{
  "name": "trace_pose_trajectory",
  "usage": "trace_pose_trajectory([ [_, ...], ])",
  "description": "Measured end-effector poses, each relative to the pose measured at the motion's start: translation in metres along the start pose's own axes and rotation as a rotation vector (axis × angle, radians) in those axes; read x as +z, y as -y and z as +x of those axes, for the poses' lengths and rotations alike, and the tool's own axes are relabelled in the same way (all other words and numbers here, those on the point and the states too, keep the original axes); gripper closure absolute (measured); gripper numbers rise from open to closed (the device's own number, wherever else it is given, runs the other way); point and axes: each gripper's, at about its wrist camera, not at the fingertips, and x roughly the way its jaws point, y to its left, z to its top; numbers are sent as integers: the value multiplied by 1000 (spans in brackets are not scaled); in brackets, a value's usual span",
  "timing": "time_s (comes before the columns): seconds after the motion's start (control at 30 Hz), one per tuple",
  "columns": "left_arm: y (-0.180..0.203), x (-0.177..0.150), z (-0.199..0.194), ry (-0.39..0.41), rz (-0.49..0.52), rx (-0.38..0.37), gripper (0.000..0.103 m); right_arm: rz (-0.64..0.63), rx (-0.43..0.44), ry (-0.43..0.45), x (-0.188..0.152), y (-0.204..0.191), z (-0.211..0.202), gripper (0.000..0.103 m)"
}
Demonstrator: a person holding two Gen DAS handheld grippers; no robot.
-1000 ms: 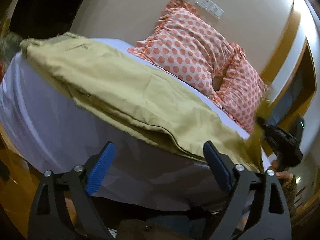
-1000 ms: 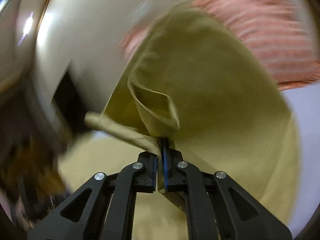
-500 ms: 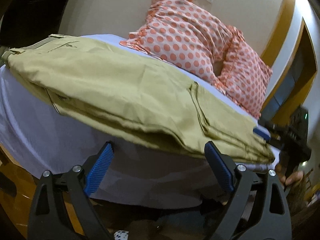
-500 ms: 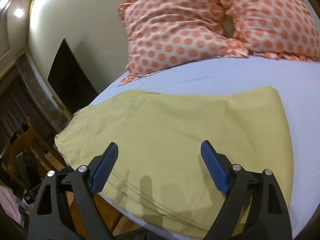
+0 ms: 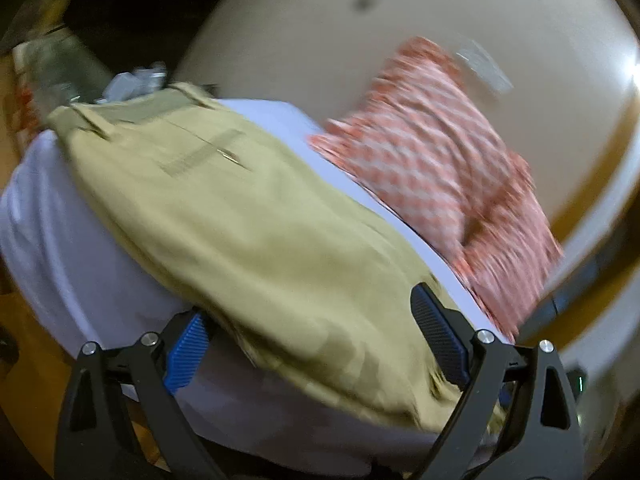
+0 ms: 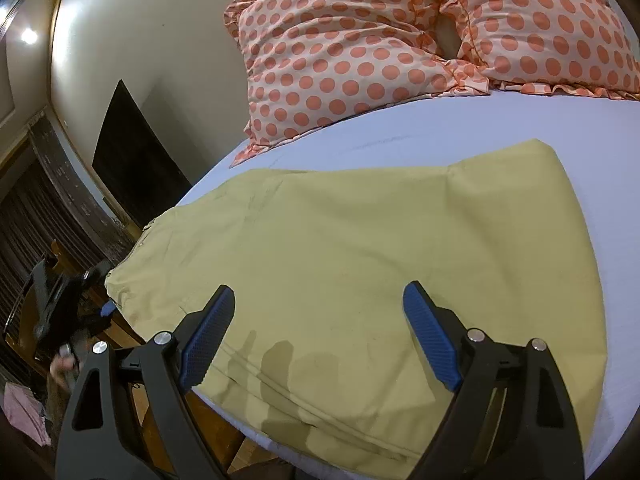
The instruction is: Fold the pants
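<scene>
The khaki pants [image 6: 360, 264] lie folded flat on the bed, near its front edge. In the blurred left wrist view the pants [image 5: 256, 232] run from the waistband at the upper left to the lower right. My left gripper [image 5: 312, 344] is open and empty, just in front of the pants' near edge. My right gripper [image 6: 316, 336] is open and empty, low over the pants' near part. The left gripper [image 6: 68, 312] also shows at the far left of the right wrist view, beside the bed.
The bed has a pale lilac sheet [image 6: 440, 128]. Two orange polka-dot pillows [image 6: 360, 48] lean against the cream wall at the head. A dark panel [image 6: 136, 160] and wooden furniture [image 6: 48, 264] stand left of the bed.
One second ago my right gripper was shut on a raised fold of the pants; it let go and opened. The pants now lie flat. The left view has swung and blurred.
</scene>
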Motion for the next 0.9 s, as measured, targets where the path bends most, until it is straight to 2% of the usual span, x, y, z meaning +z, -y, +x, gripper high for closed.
trace_pose_trajectory([
  [0.07,-16,17,0,24,-79,45,14,2,1,4,0,2,-2,15],
  [0.17,-41,42,2,52,-192,89,29,13,5,12,1,6,-4,15],
  [0.2,-47,49,4,47,-222,134,45,16,7,13,1,7,-4,15],
  [0.23,-50,53,6,41,-233,168,52,19,9,15,1,8,-4,15],
  [0.27,-51,57,7,34,-229,202,70,21,15,18,2,10,-6,15],
  [0.3,-48,60,10,20,-203,263,85,23,17,20,2,11,-7,15],
  [0.37,-37,63,8,15,-141,319,88,30,19,33,3,16,-12,15],
  [0.43,0,67,5,38,7,397,91,43,13,52,6,23,-18,15],
  [0.5,52,69,4,76,190,410,92,71,-1,87,9,35,-30,15],
  [0.53,78,66,6,86,267,401,92,86,-9,105,11,41,-36,15],
  [0.57,121,58,8,95,390,368,92,109,-24,131,13,50,-44,15],
  [0.67,210,22,17,100,647,254,92,162,-81,197,18,73,-69,15],
  [0.73,268,-25,22,84,828,114,91,201,-126,246,20,88,-88,15],
  [0.8,311,-83,29,19,992,-38,90,232,-159,278,20,100,-102,15],
  [0.87,334,-148,42,-74,1153,-143,90,274,-182,300,19,114,-115,15],
  [0.9,337,-171,49,-117,1205,-164,90,295,-187,302,18,120,-119,15],
])
